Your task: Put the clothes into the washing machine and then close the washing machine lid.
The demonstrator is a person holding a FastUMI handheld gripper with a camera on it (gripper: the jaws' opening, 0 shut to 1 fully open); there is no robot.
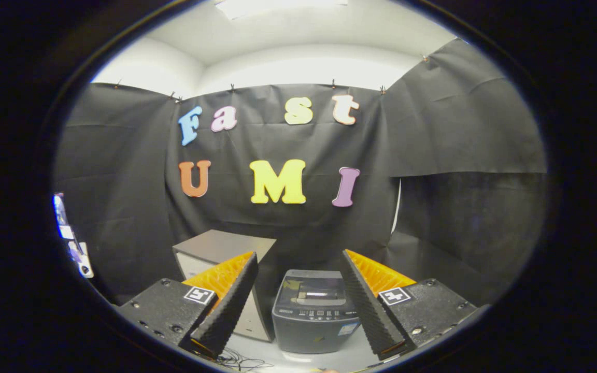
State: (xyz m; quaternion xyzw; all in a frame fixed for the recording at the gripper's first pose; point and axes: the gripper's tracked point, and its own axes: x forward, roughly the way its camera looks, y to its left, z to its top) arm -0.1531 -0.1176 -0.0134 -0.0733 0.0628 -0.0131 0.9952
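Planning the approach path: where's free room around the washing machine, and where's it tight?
Gripper is open, jaws apart, nothing between them. Free: the pale floor strip in front of the washing machine, and the dark cloth side to its right. Tight: its left, where the grey box stands close beside it.

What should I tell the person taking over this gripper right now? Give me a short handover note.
Gripper: jaws wide open, holding nothing, raised and looking down toward the machine.
Washing machine: small grey top-loader on the white floor, just ahead of the jaws and framed between them; its lid looks down.
Grey cabinet: stands right beside the machine, partly behind one finger.
Clothes: I can't place them from this view.
Done: nothing that can be confirmed.
Left: find the clothes, open the lid if it is shut, load them, close the lid.
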